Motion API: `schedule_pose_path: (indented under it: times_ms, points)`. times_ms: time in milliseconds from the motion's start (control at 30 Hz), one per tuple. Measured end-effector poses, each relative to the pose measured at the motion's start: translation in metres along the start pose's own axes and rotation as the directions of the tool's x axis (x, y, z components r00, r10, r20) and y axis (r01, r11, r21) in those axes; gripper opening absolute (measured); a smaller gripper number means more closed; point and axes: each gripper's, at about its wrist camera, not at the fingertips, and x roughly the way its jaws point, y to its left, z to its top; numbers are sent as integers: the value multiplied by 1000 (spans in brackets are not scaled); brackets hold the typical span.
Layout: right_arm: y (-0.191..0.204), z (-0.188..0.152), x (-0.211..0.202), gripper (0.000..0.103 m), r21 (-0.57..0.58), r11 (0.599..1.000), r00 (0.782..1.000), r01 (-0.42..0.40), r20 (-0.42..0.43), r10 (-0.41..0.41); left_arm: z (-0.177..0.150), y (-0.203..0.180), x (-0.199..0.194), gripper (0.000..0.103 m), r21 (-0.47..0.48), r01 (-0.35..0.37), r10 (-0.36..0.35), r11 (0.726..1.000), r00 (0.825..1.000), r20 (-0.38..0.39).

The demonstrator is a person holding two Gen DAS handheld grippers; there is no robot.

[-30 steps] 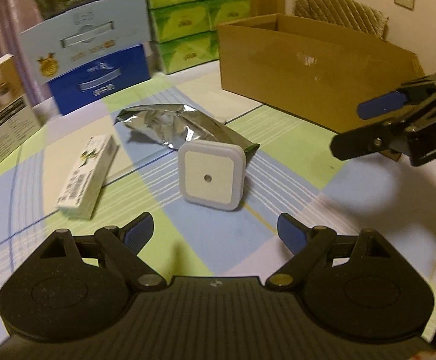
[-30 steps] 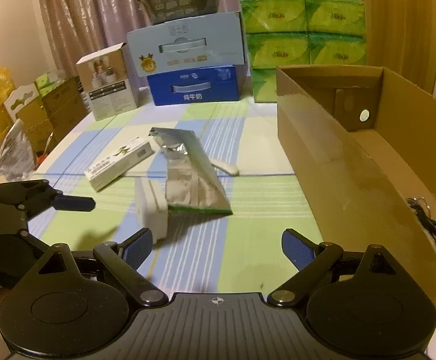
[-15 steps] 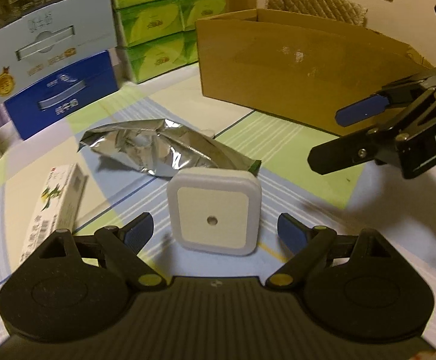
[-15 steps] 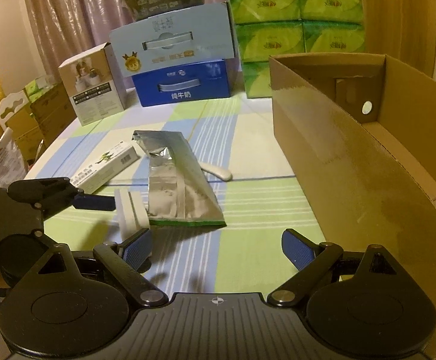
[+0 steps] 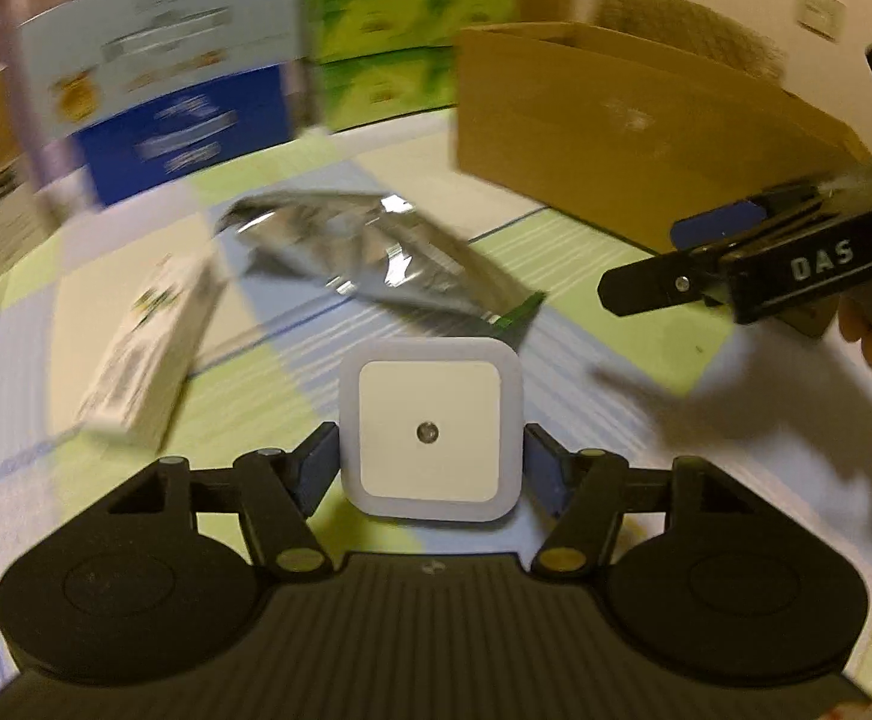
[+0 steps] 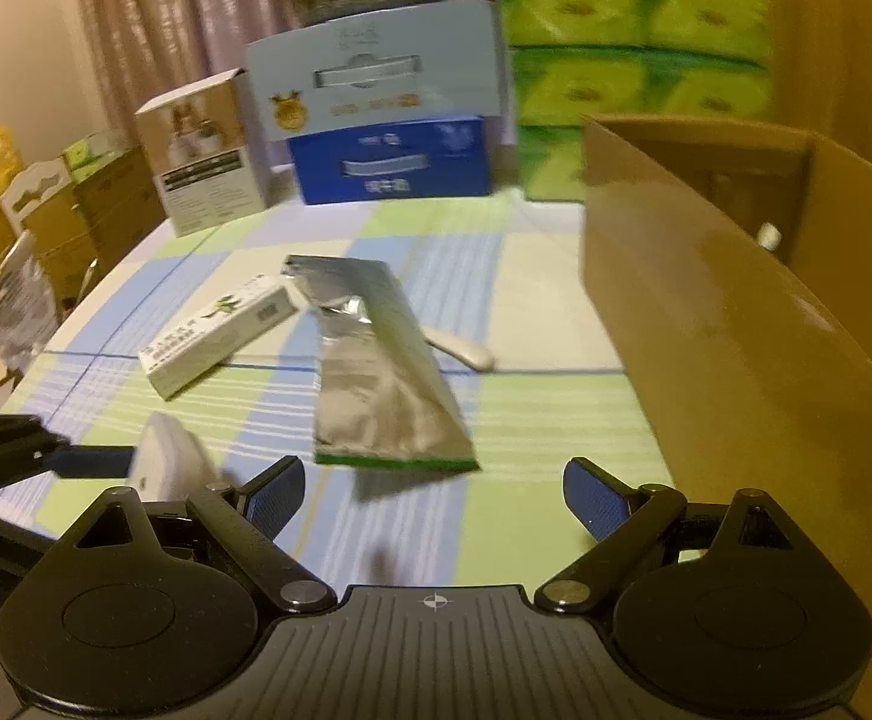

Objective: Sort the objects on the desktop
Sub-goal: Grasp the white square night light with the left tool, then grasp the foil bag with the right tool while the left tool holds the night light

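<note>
1. Left wrist view: my left claw (image 5: pixel 431 468) is now clamped on the white square night light (image 5: pixel 431 433), one blue pad pressed to each side. Half a second ago those fingers stood wide apart with the light standing free between them on the counter (image 5: pixel 586 354).

2. Right wrist view confirms it: the night light (image 6: pixel 167 461) sits tilted in the left claw's fingers, seemingly lifted off the cloth, though blur keeps me from being sure.

3. My right claw (image 6: pixel 432 495) is spread wide and carries nothing; it hovers near the cardboard box (image 6: pixel 736 324).

4. Beyond the grip, the silver foil pouch (image 6: pixel 375 372), the small white carton (image 6: pixel 213 342) and a pale handle-like thing (image 6: pixel 460 351) beside the pouch lie on the counter, unsorted.

5. I judge the grasp done; the light can now travel to the cardboard box (image 5: pixel 616 132), which stands well apart to my right.
</note>
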Motion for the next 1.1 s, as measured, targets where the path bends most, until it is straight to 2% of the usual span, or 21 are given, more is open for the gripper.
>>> schedule_pose_path:
  times_ms: [133,233,333,433,567,733,800,900,1100]
  points:
    - [15,7,16,90,-80,996,1000,-26,9,27,-12,5,-18,61,-103,-102,103,989,995,8]
    - [26,9,32,90,-173,985,1000,-16,-1,16,-13,13,-23,61,-119,-173,176,978,984,17]
    - [32,9,49,90,-248,969,1000,3,-17,-8,-15,22,-24,61,-135,-207,212,969,977,23]
    - [37,11,62,82,-304,953,999,15,-30,-25,-18,28,-24,61,-175,-193,201,965,979,29]
    - [44,14,78,67,-371,928,998,17,-54,-40,-21,29,-22,61,-174,-178,186,969,982,34]
    - [48,16,82,50,-390,920,996,50,-52,-76,-22,30,-17,61,-164,-162,170,973,985,38]
    - [49,15,76,40,-388,919,995,68,-44,-92,-22,30,-17,61,-165,-161,169,973,985,37]
    - [49,13,63,35,-365,928,994,69,-53,-94,-23,29,-16,62,-164,-159,167,974,985,34]
    - [42,-1,26,33,-247,968,993,39,-96,-65,-25,28,-17,66,-162,-160,167,974,986,27]
